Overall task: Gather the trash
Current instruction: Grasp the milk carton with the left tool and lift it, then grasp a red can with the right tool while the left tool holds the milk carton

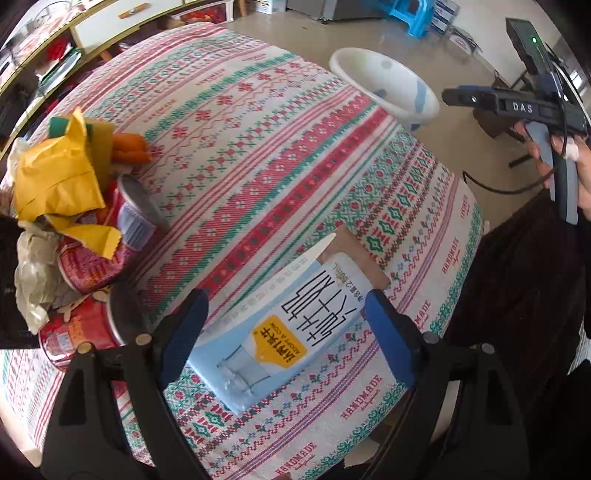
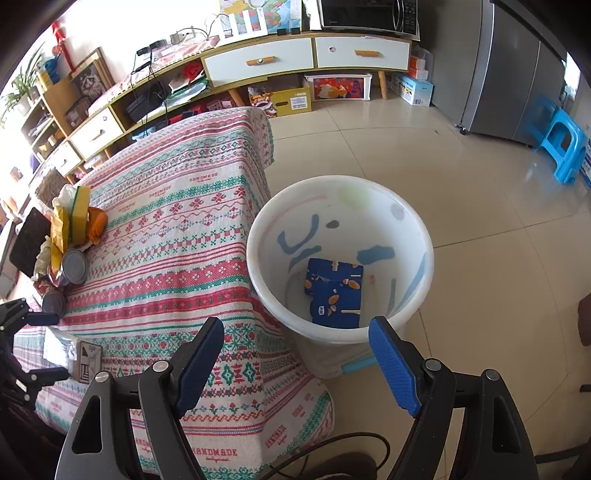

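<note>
One patterned tablecloth covers the table. One white bin on the floor beside its edge holds one blue packet. One milk carton lies near the table's edge between the left gripper's spread fingers, untouched. The right gripper hangs open, empty, above the bin's rim.

Patterned cloth draped over the bench; blue stool on the tiled floor near a grey fridge; microwave atop a long white-drawered cabinet
</note>
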{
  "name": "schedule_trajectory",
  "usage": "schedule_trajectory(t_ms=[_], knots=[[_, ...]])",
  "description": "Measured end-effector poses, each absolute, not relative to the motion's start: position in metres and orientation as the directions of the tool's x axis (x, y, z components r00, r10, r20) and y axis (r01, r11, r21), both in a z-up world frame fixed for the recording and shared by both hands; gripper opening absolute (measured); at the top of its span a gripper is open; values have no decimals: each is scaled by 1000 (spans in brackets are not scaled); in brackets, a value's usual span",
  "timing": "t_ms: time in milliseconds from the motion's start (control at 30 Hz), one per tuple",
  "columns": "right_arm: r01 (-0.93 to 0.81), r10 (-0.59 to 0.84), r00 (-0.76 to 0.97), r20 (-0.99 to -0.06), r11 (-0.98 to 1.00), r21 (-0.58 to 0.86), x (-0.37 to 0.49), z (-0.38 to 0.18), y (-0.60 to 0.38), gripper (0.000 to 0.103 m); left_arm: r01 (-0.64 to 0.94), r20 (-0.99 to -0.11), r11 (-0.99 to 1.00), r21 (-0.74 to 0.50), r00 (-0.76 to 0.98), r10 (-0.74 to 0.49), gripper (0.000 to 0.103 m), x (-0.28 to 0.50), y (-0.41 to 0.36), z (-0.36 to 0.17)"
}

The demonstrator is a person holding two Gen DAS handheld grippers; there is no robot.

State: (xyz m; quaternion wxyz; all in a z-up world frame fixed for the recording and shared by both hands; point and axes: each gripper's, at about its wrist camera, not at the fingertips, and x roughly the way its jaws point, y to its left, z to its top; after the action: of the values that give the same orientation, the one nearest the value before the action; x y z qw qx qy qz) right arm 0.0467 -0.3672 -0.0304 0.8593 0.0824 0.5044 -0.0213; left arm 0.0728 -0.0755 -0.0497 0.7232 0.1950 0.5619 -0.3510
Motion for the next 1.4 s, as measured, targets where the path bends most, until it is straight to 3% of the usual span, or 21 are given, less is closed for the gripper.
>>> schedule_trajectory(t_ms=[333, 400, 467, 567, 933, 1400], knots=[[118, 44, 482, -875, 986, 114, 47, -32, -368, 82, 768, -977, 640, -31, 113, -182, 86, 74, -90, -73], [120, 45, 483, -874, 986, 117, 47, -32, -368, 82, 746, -974, 665, -39, 121, -193, 81, 77, -88, -73], [120, 48, 484, -874, 985, 121, 47, -32, -367, 82, 712, -969, 700, -57, 131, -212, 67, 81, -83, -71], [114, 51, 486, -873, 986, 121, 49, -31, -363, 82, 642, -961, 761, -97, 139, -240, 55, 86, -72, -69], [41, 98, 501, -860, 990, 137, 73, -19, -318, 82, 409, -892, 877, -252, 252, -374, 53, 79, -4, -30], [-202, 221, 471, -854, 969, 139, 116, -18, -175, 82, 204, -848, 946, -254, 423, -319, 53, 75, 69, -6]])
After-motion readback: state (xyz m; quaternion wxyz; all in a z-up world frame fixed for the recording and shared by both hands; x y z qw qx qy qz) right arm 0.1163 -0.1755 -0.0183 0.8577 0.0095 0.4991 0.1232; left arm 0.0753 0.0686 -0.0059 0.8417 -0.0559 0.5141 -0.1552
